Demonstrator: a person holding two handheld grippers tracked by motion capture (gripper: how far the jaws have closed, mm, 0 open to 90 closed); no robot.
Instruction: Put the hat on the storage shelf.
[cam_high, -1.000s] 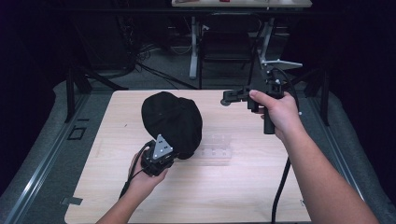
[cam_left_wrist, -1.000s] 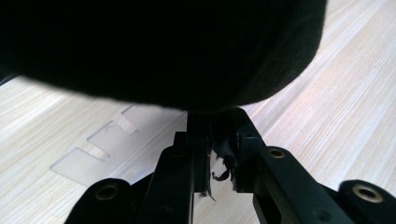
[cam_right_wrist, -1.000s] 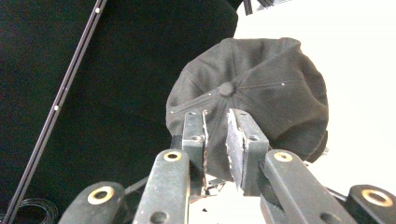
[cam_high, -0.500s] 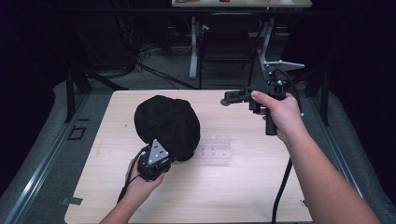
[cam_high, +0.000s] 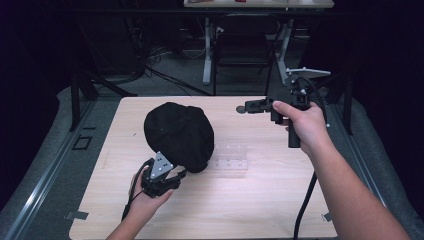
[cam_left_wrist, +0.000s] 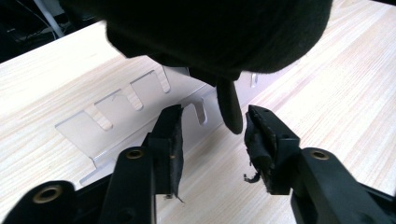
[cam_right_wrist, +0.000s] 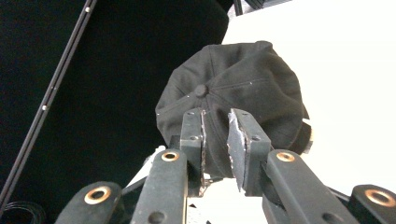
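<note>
Since a moment ago the black cap has slid a little toward the left of the tabletop and settled lower, and the left gripper has just been opening its jaws. From where I stand that gripper sits at the cap's near edge, held low in the person's left hand; in the left gripper view its jaws stand released, apart on either side of a dark strap that hangs from the cap's rim, and neither pad presses on it. The cap rests crown-up on the left half of the wood, its right edge overlapping a clear plastic holder that lies flat just beside it. Further right, the right gripper hangs above the far right part of the tabletop, gripped in the right hand, pointing left toward the cap. Its jaws have just been opening slightly and hold nothing, the cap well beyond them.
</note>
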